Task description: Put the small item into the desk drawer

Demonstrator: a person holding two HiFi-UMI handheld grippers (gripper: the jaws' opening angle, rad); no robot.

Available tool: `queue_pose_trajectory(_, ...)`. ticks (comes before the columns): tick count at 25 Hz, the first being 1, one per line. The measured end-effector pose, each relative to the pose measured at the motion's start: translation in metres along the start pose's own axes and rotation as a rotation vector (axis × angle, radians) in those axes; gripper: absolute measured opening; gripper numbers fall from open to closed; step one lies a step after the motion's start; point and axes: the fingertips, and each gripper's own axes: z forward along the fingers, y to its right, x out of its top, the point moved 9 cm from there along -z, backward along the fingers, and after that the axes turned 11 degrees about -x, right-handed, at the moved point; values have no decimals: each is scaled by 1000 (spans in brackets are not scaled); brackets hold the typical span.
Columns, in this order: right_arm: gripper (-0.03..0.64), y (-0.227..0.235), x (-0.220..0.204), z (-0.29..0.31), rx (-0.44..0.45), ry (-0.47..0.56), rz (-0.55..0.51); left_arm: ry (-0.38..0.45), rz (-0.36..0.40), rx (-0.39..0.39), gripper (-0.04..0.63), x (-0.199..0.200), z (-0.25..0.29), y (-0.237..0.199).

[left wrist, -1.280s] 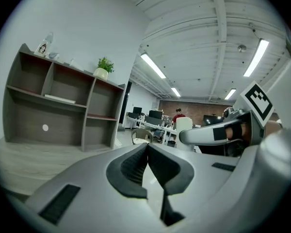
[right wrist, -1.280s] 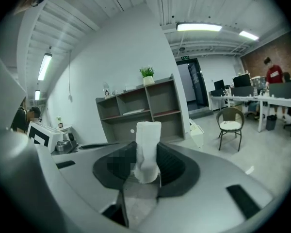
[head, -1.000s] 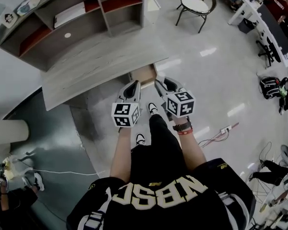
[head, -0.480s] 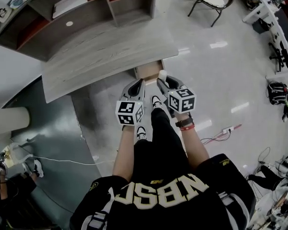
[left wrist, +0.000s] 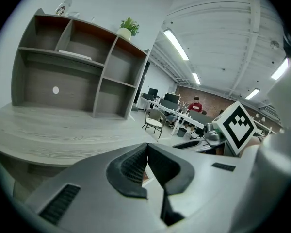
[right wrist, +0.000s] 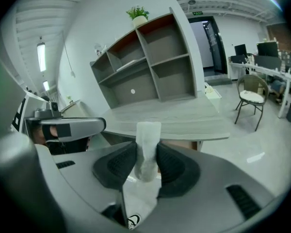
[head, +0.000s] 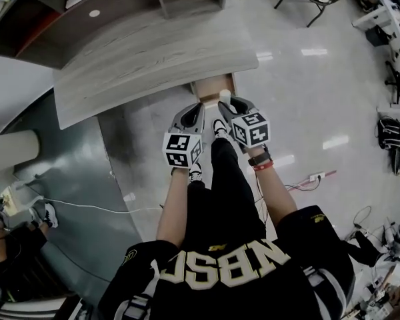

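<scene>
Right gripper: jaws partly open, clamped on the small item. It's a white, soft-looking wrapped piece, held upright, with its top sticking out above the pads and its lower end hanging below them.

Left gripper: jaws closed, tips meeting, nothing between them.

Head view: both grippers are side by side in front of the person, left gripper and right gripper, both pointing at the worktop. The drawer is open and sticks out from under the worktop's front edge near its right end. It has a pale wood interior and I see nothing inside.

The small item sits at the right jaws' tips and overlaps the drawer's front edge in this view. Can't tell how high it is above the drawer. It's not in the drawer yet.

The left jaws are just left of the drawer, over the floor.

A shelf unit stands on the back of the worktop, with a small potted plant on top. A chair is off to the right on the floor.
</scene>
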Motion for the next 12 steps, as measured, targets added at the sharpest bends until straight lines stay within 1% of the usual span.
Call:
queue_pose_trajectory(5, 138, -2, -5, 30, 35, -46, -94, -21, -20, 24, 15, -10, 3, -15)
queue_pose_trajectory(12, 138, -2, -14, 63, 65, -109, -240, -60, -42, 37, 15, -27, 8, -33)
